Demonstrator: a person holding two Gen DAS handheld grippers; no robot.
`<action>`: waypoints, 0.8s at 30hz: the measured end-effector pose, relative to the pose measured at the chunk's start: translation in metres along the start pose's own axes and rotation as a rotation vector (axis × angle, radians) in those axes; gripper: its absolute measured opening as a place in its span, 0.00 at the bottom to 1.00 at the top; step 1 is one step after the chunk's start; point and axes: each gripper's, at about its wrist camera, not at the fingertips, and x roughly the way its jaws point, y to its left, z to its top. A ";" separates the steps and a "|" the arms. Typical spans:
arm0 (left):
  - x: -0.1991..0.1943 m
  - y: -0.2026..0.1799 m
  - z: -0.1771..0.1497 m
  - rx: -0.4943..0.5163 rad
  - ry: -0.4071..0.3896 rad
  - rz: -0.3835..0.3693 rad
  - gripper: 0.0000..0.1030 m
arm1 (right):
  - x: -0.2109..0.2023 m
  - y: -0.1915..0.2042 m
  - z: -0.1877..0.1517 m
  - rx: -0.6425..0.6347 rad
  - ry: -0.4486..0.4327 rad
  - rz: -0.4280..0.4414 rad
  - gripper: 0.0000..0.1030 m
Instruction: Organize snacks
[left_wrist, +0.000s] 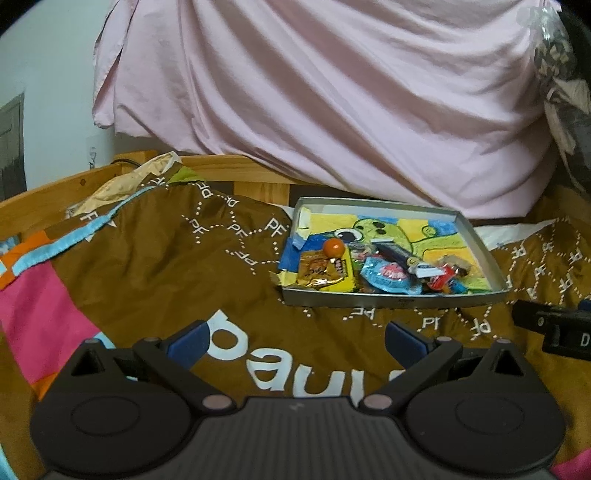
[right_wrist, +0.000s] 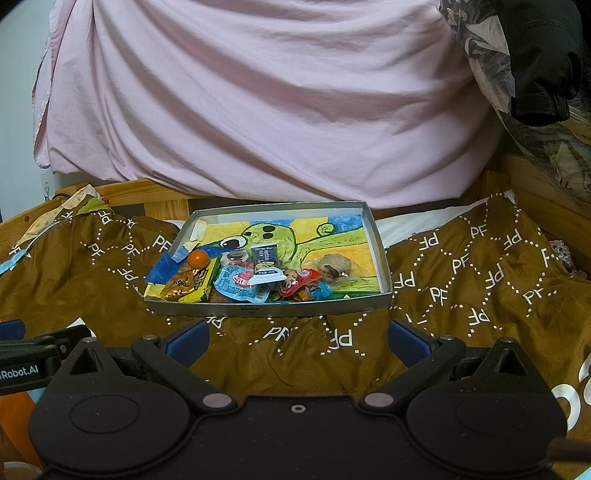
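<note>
Both wrist cams sit low over the brown blanket (right_wrist: 461, 295), looking forward and slightly down at the metal tray (right_wrist: 258, 309), pink sheet (right_wrist: 258, 110) behind it. Right wrist view is roughly square-on to the tray's near wall, fairly near. Left wrist view sits further left of the tray (left_wrist: 388, 299) and a bit further back, so the tray lands right of centre. Overlap: tray, sheet, blanket around the tray (each cam also catches the other gripper's edge).

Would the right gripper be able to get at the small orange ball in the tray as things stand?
Probably yes. The right gripper is open and empty, short of the tray. The orange ball sits on top of the wrappers at the tray's left, uncovered; only the low front wall lies between.
</note>
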 end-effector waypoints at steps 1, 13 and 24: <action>0.001 -0.001 0.000 0.006 0.007 0.005 1.00 | 0.000 -0.001 -0.002 0.000 0.001 0.000 0.99; 0.004 -0.001 -0.001 0.006 0.037 0.018 1.00 | 0.000 -0.002 -0.005 0.000 0.005 -0.001 0.99; 0.005 -0.001 -0.001 0.010 0.038 0.014 1.00 | 0.000 -0.002 -0.005 -0.001 0.007 -0.002 0.99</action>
